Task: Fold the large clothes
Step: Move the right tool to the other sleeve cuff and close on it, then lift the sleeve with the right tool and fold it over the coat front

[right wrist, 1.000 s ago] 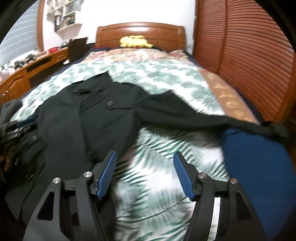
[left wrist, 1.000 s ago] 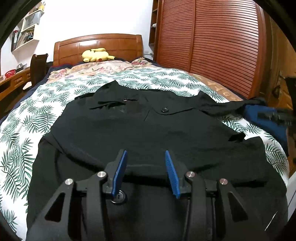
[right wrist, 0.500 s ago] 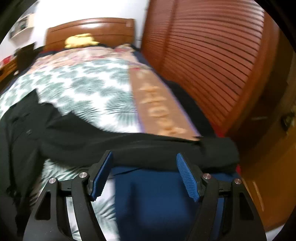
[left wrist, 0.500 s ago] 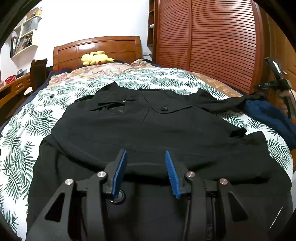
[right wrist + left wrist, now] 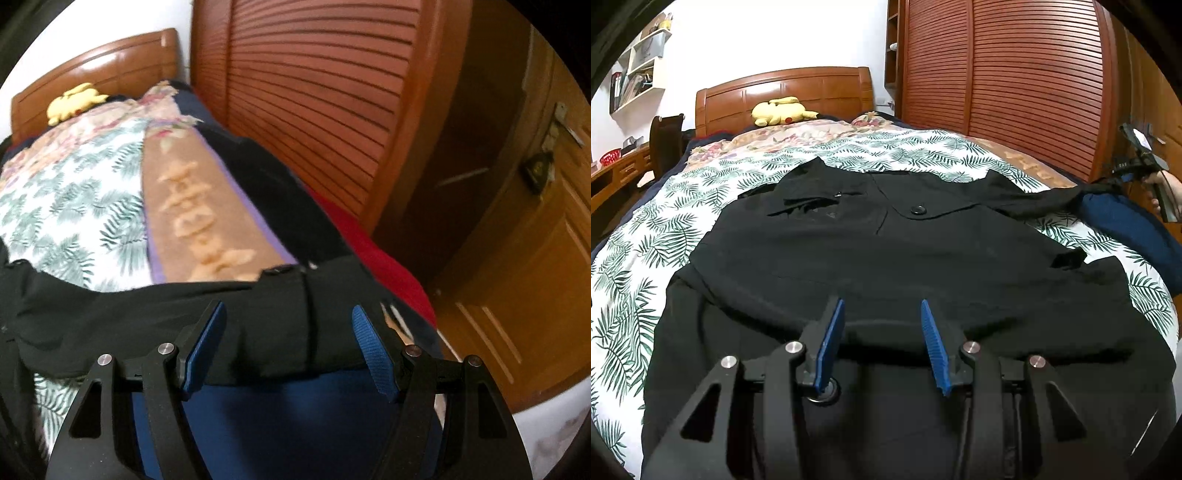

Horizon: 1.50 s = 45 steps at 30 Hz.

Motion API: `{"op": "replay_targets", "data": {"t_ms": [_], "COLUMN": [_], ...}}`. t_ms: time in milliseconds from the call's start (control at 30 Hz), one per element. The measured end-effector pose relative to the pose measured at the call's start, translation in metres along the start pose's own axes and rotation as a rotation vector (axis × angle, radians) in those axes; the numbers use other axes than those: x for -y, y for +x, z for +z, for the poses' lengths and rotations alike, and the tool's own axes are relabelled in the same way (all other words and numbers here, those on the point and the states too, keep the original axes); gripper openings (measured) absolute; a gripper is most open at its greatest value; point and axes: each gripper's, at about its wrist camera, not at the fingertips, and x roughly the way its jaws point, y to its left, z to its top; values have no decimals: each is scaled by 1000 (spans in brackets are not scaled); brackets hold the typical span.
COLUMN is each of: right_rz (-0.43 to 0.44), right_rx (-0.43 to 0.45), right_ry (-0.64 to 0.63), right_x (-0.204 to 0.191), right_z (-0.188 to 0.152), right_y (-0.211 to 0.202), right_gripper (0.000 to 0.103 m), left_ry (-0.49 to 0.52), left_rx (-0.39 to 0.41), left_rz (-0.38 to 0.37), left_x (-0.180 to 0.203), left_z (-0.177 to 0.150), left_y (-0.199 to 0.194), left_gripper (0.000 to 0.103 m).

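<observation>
right gripper [image 5: 288, 347] jaws, just widened, straddle the black coat [image 5: 886, 251] sleeve cuff [image 5: 280, 325] at the bed [image 5: 635, 258] edge; left gripper [image 5: 882, 332] part-open, gripping nothing.

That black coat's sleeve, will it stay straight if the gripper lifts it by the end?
Probably not. The sleeve already sags over the blue blanket, so it looks soft and floppy. The rest of the black coat lies wide across the bed, so it would likely drag behind. The right gripper is open above the cuff.
</observation>
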Motion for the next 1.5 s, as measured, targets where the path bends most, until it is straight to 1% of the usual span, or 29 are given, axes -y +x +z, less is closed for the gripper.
{"op": "replay_targets", "data": {"t_ms": [100, 167, 333, 667, 700, 733, 767, 800, 833, 867, 900, 933, 1000, 1233, 1400, 1500], "right_rz": [-17, -10, -20, -20, -17, -7, -6, -9, -7, -9, -8, -7, -8, 13, 54, 97], "right_rx": [-28, -52, -92, -103, -103, -105, -107, -107, -109, -110, -109, -103, -64, 49, 128, 175], "right_ry": [12, 17, -18, -77, -86, -101, -113, -130, -147, -172, -189, -206, -218, -278, -342, -386], "right_x": [6, 8, 0, -13, -14, -17, -19, -23, -26, -32, -35, -39, -45, -82, -124, -156], "right_z": [-5, -8, -13, -19, -19, -20, -20, -21, -21, -21, -21, -21, -18, -3, 2, 0], "right_y": [8, 13, 17, 20, 20, 19, 19, 18, 17, 15, 13, 9, -4, -60, -105, -132], "right_gripper": [72, 73, 73, 73, 68, 60, 54, 40, 32, 28, 17, 12, 9, 7, 7, 7], "left_ry": [0, 0, -2, -1, -1, -1, -2, -2, -3, -3, -3, -3, -3, -13, -15, -9], "left_rx": [0, 0, -1, -2, -3, -5, -6, -7, -8, -9, -9, -9, -6, 16, 50, 61], "left_rz": [-2, -1, 0, -1, 0, -1, -1, -2, -2, -3, -3, -3, -2, -21, -39, -38], "left_x": [0, 0, 0, 0, 1, 1, 1, 1, 2, 2, 2, 2, 2, 3, 1, -2], "left_z": [0, 0, 0, 0, 0, 0, -1, -1, -2, -3, -3, -2, -2, -3, -1, 0], "left_y": [-1, 0, 0, 0, 1, 0, 1, 1, 1, 2, 2, 2, 2, -6, -23, -31], "left_gripper": [41, 41, 41, 41, 41, 41, 41, 41, 41, 41, 41, 41, 41, 41, 41, 41]}}
